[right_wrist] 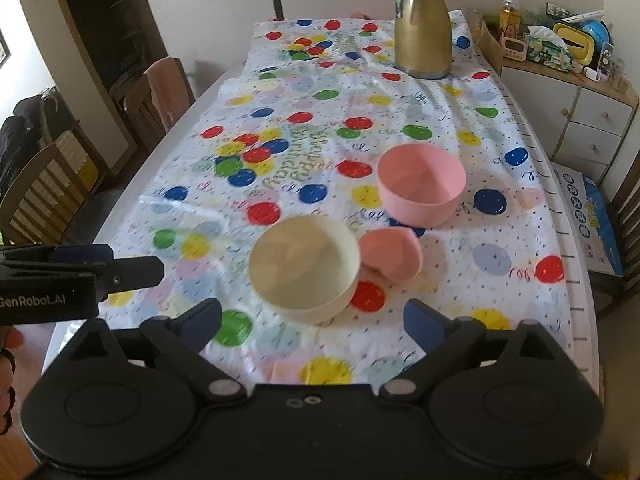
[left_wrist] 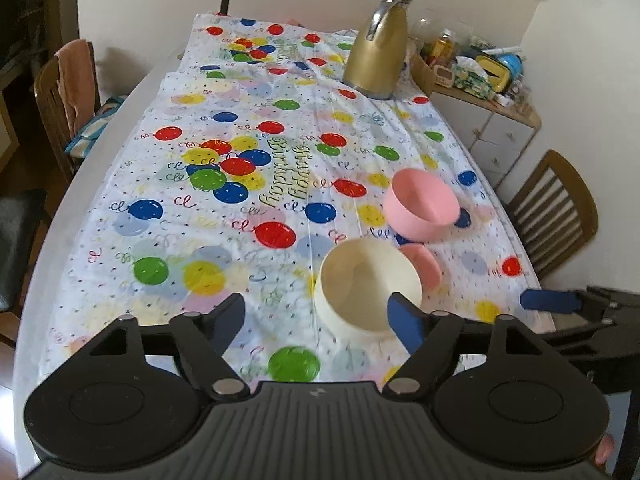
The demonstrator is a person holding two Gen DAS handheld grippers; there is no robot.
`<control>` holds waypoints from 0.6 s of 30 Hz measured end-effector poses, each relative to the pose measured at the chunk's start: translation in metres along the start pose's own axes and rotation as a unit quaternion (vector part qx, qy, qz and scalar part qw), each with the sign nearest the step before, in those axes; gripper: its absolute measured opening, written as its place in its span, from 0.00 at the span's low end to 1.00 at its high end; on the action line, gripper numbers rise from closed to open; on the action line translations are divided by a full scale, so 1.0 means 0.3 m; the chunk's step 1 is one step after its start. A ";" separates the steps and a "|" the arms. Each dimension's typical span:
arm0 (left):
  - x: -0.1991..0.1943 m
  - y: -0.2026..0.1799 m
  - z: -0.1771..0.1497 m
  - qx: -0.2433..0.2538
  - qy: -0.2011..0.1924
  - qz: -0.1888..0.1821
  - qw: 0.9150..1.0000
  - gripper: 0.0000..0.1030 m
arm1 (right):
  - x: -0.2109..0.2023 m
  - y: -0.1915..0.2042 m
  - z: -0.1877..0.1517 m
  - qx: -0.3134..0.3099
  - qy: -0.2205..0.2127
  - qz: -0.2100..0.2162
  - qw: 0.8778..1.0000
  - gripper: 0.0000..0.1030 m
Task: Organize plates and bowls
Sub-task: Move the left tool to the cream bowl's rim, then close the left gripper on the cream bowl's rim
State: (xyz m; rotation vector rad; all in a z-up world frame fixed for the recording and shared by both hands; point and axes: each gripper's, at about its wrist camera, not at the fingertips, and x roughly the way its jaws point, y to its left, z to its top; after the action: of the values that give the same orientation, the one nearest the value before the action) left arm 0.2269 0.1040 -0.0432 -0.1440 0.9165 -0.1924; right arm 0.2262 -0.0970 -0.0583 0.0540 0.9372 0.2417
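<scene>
Bowls unstacked on worktop (right_wrist: 532,216) | left tongs (left_wrist: 320,312) apart, empty, cream bowl (left_wrist: 366,284) just ahead | right tongs (right_wrist: 312,316) apart, empty | pink bowl (right_wrist: 422,186), pink dish (right_wrist: 394,258) beyond cream bowl | likely awaiting nesting

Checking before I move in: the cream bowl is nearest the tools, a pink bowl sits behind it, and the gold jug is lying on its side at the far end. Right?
Not quite. The gold jug stands upright, as the right wrist view shows. The cream bowl is nearest, with the pink bowl behind it.
</scene>
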 end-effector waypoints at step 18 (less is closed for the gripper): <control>0.380 0.030 0.006 -0.057 0.073 0.039 0.995 0.77 | 0.327 -0.178 0.057 0.117 0.073 -0.008 0.990 0.82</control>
State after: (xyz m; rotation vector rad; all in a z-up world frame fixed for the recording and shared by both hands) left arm 0.2969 0.0872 -0.1319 -0.2026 1.0775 -0.0785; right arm 0.3052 -0.1255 -0.1337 0.2469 1.1081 0.1201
